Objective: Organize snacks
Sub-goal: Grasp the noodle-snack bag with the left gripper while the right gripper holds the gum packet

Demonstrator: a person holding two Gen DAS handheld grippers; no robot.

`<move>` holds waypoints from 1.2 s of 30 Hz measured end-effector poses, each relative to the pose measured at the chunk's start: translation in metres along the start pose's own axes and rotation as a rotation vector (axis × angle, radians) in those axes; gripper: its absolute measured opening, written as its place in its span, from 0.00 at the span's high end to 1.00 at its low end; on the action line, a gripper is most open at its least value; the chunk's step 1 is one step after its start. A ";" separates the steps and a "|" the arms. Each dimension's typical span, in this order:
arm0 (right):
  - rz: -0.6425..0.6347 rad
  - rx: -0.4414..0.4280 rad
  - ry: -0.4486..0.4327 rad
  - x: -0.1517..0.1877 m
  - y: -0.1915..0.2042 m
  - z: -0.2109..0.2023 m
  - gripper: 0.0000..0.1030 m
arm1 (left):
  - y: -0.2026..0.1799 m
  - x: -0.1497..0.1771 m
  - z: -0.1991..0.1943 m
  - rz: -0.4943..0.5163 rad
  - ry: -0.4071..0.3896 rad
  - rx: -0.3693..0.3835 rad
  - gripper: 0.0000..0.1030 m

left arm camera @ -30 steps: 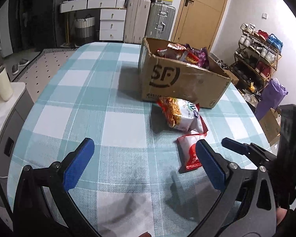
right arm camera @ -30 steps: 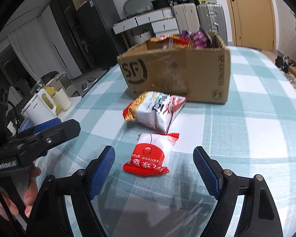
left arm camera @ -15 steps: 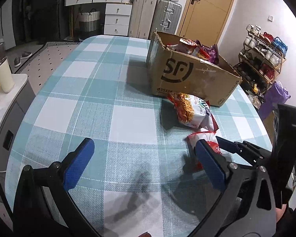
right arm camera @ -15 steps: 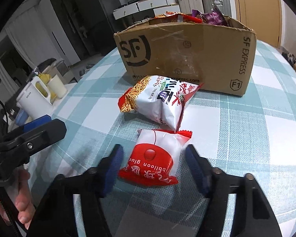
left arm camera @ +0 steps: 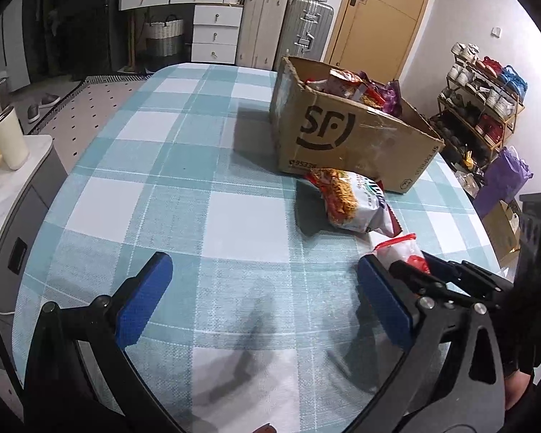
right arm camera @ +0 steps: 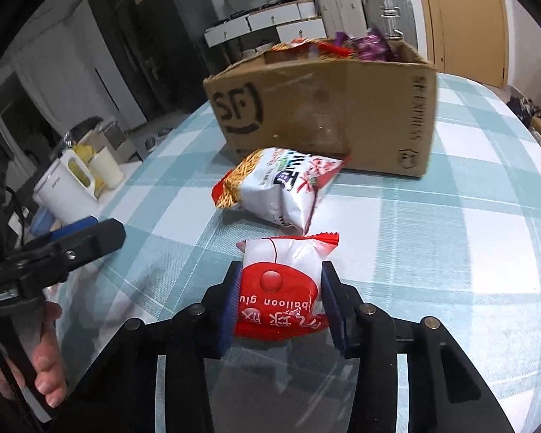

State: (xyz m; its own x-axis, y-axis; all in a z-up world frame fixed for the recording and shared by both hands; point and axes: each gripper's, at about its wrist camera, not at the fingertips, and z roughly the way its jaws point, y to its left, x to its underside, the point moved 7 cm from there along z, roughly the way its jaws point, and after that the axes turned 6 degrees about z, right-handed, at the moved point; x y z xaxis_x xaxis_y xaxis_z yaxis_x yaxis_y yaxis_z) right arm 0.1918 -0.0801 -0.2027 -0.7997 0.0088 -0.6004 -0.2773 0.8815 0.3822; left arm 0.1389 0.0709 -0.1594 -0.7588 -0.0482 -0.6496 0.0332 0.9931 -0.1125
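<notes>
Your right gripper (right arm camera: 279,297) has just been closing and is now squeezing the red-and-white packet (right arm camera: 281,285) between its 2 pads, low over the table (right arm camera: 451,252). The packet's long axis is running away from you toward 1 noodle bag (right arm camera: 277,189) and 1 cardboard box (right arm camera: 324,108). Your left gripper (left arm camera: 263,303) is hanging wide open, holding nothing.

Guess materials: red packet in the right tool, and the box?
Red packet: looks like glossy plastic film, with shiny creases and a crimped, serrated top seal. Box: corrugated cardboard, matte brown with a printed logo, worn edges and what seems clear tape.
</notes>
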 end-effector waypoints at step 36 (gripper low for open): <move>0.159 0.003 -0.097 0.001 -0.081 -0.059 0.59 | -0.088 -0.067 0.102 0.167 0.110 0.023 0.01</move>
State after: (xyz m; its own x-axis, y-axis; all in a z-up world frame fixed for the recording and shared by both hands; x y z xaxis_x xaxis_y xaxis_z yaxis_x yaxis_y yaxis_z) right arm 0.1819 -0.1790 -0.1930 -0.7784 0.1934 -0.5972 -0.1498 0.8667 0.4758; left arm 0.2535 -0.0238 -0.1825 -0.8082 0.1299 -0.5744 0.1780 0.9836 -0.0279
